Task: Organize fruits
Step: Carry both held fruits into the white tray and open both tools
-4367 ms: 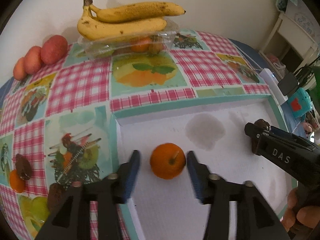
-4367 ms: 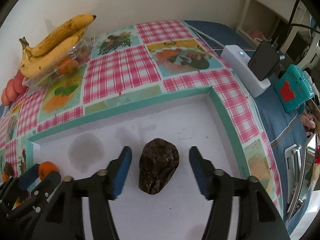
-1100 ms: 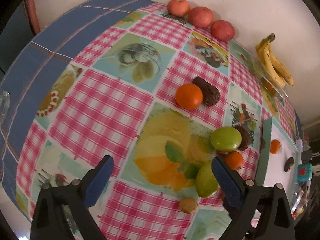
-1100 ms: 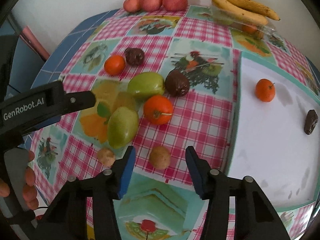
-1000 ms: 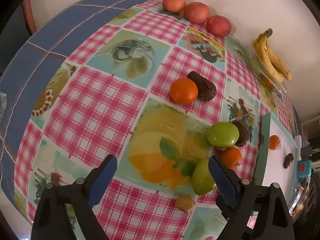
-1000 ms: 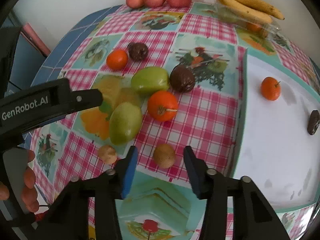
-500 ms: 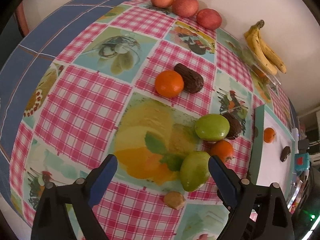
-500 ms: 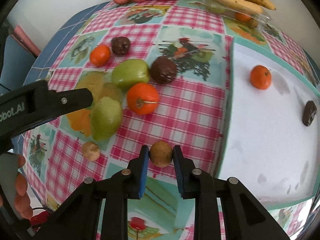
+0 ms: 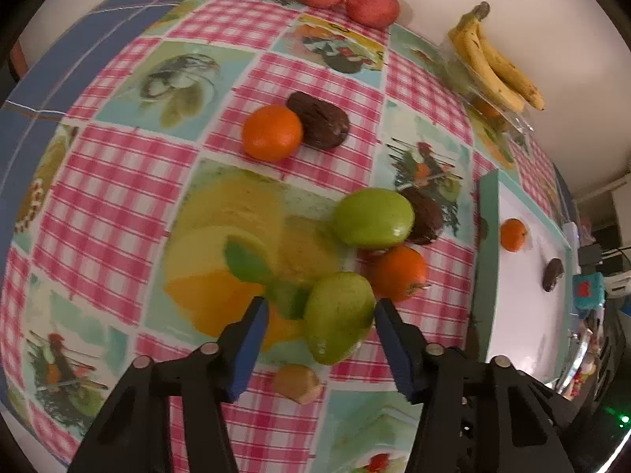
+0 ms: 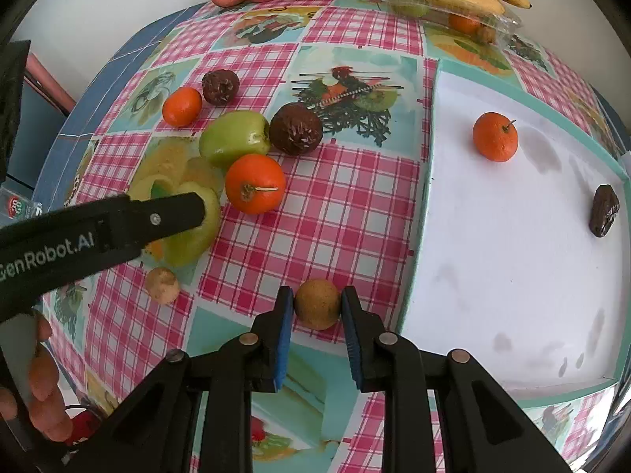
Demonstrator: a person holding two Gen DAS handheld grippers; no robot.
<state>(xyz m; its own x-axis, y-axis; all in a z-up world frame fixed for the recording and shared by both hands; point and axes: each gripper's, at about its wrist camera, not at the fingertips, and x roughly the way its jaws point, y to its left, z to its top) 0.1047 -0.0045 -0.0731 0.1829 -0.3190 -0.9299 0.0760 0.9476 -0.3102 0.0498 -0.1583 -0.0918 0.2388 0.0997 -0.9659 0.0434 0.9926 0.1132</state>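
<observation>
Small round brown fruit (image 10: 317, 303) pinched between fingers (image 10: 284, 327), green pear (image 9: 338, 317) lying on tablecloth

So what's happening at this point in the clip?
A person is sorting fruit on a checked tablecloth with a handheld tool in each hand. The right tool has closed on a small round brown fruit near the white tray. The left tool is open around a green pear-like fruit, not yet gripping it. The tray already holds an orange and a dark wrinkled fruit; most other fruit lies loose on the cloth.
</observation>
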